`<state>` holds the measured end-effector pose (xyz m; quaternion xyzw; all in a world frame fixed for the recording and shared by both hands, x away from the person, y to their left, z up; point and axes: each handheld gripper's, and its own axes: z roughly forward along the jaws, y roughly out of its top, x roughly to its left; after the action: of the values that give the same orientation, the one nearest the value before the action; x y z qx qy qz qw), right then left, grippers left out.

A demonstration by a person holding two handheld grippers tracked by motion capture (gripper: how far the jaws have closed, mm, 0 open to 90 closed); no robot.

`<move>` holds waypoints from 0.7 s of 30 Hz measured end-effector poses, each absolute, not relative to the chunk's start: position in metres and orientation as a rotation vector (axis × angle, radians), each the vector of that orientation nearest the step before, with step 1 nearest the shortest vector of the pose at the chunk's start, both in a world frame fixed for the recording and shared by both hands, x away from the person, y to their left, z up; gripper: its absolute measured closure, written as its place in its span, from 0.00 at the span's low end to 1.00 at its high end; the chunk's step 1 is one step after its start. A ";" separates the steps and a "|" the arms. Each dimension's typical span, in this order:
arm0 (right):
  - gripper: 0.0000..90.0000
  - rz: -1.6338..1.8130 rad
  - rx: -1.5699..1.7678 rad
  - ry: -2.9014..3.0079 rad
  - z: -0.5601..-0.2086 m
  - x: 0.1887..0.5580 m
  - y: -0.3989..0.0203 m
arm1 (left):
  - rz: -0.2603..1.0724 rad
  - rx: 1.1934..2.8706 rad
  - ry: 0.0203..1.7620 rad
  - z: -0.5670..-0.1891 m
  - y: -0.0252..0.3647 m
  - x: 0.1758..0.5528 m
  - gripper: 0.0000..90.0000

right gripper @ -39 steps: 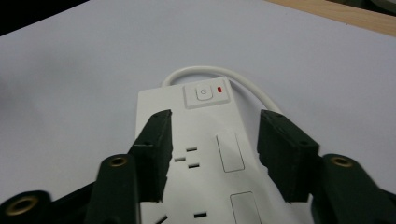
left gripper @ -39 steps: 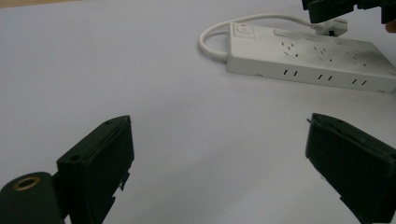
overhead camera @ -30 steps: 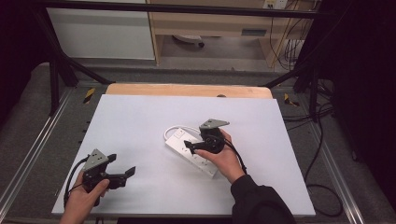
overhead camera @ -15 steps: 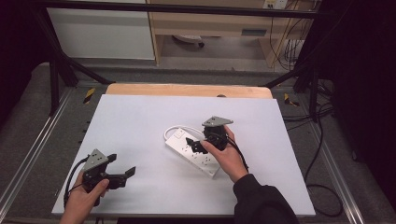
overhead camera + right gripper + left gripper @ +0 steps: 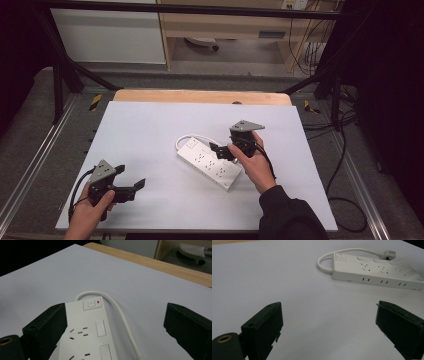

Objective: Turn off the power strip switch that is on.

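No text or label can be read

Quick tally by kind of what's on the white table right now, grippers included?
Power strips: 1, the white power strip with its cord
Grippers: 2, the left gripper and the right gripper, both open, holding nothing
Total: 3

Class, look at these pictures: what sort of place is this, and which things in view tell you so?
Probably a lab or workshop test bench. A white-topped table stands inside a black metal frame, loose cables trail over the floor, and a white power strip lies on the table.
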<state>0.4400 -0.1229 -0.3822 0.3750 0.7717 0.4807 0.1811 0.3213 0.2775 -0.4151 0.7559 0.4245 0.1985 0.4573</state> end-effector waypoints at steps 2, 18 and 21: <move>0.06 1.357 1.065 2.169 -0.381 0.440 -0.128 | 0.483 1.863 1.045 -0.415 0.277 0.321 0.08; 0.06 1.378 1.120 2.104 -0.375 0.433 -0.170 | 0.493 1.865 1.047 -0.416 0.278 0.321 0.08; 0.06 1.385 1.131 2.091 -0.375 0.432 -0.176 | 0.494 1.864 1.048 -0.416 0.277 0.321 0.08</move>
<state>0.4319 -0.1758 -0.3749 0.4034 0.7454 0.4939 0.1939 0.3214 0.2775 -0.4159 0.7559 0.4251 0.2003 0.4558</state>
